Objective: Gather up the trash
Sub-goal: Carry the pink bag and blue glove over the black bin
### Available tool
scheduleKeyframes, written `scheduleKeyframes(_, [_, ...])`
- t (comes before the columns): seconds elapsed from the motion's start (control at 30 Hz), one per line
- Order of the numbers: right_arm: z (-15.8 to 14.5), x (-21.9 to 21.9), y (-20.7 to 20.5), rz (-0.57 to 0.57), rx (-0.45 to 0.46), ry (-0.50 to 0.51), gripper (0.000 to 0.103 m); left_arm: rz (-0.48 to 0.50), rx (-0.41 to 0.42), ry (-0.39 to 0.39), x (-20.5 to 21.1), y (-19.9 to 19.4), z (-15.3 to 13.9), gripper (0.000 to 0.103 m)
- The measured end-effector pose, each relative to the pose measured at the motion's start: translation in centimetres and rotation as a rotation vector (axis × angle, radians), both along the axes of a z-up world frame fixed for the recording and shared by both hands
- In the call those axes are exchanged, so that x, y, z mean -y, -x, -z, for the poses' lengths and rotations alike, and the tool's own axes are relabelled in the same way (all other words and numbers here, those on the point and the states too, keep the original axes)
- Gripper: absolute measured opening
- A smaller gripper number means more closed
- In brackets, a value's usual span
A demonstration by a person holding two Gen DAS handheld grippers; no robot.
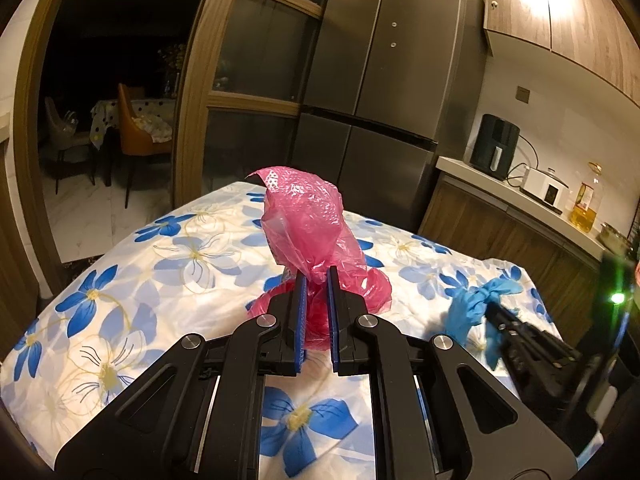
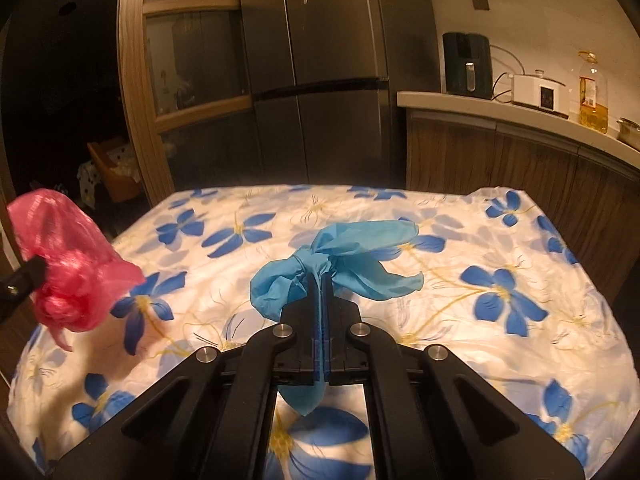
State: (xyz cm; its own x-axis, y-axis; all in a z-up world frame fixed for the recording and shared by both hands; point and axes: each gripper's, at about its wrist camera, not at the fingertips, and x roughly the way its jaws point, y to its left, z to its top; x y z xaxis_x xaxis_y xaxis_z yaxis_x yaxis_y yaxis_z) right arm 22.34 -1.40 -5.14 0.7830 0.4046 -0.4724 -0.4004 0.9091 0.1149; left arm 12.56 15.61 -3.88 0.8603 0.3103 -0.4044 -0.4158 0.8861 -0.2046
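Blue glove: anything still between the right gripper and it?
No. The right gripper is shut on the blue glove, lifted off the floral tablecloth. The left gripper holds the pink bag well aside.

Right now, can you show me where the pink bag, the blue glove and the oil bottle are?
pink bag [image 1: 304, 216], left wrist view, on its crinkly upper part.
blue glove [image 2: 360, 236], right wrist view, on the puffed part above the knot.
oil bottle [image 2: 593, 92], right wrist view, on its label.

A table [image 2: 500, 240] under a white cloth [image 2: 400, 300] printed with blue flowers (wrinkled, bunched at the far right corner); nothing plainly rests on the cloth itself.
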Motion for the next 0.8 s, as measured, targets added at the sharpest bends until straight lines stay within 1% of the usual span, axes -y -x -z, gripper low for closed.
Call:
scheduleKeyframes(0.27, [-2.4,4.2,2.4,0.031,0.055,-0.039,0.002,0.05,0.001,-0.01,2.9,0.0,-0.4,0.009])
scheduleKeyframes(0.5, [-4.2,9.0,4.2,0.098,0.108,-0.06,0.002,0.121,0.006,-0.029,6.6,-0.6,-0.8,0.009])
scheduleKeyframes(0.8, [-5.1,14.7,5.5,0.194,0.143,-0.068,0.002,0.222,0.01,-0.054,12.0,-1.8,-1.3,0.009])
